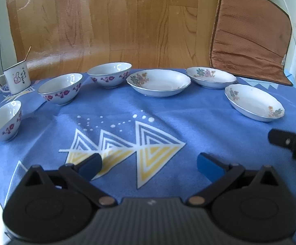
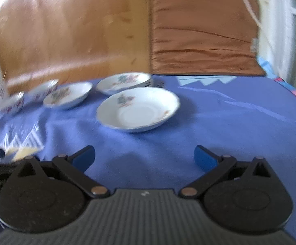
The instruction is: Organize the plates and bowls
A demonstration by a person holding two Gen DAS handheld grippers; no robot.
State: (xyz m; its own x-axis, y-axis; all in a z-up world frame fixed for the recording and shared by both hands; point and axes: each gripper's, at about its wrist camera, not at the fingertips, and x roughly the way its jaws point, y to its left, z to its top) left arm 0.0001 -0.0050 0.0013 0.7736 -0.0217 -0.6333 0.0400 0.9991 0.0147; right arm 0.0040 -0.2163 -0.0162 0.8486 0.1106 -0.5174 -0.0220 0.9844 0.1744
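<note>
white bowls with purple flowers, white floral plates, blue tablecloth with yellow-white triangles

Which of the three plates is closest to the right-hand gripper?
The plate standing alone right in front of the right gripper. The other two plates sit farther back, beside the bowls.

My left gripper hangs tilted downward, its blue-padded fingers spread wide with nothing between them. My right gripper tilts down too, a little less steeply, jaws equally wide and empty. In the left wrist view, part of my right gripper shows at the right edge, beside and slightly ahead of my left. The right wrist view is blurred.
</note>
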